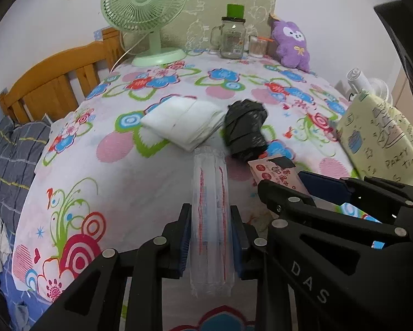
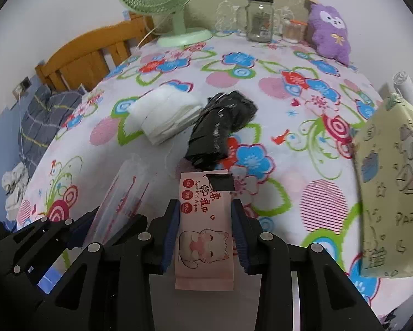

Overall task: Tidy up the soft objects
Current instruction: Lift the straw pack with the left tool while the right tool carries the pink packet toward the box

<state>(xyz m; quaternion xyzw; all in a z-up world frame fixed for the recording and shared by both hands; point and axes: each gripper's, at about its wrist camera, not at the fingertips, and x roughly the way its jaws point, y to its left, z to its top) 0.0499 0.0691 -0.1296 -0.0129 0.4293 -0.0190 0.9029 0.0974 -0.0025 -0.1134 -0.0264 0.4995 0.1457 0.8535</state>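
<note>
Right wrist view alone shows the right tool (image 2: 205, 230) clamping the wipes pack (image 2: 203, 237) (cat-printed); left tool (image 1: 211, 237) grips a clear packet (image 1: 210, 220).

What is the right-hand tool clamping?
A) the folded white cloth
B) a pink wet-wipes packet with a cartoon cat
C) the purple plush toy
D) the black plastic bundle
B: the right tool is shut on the pink wet-wipes packet with a cartoon cat, held between its two fingers.
</note>
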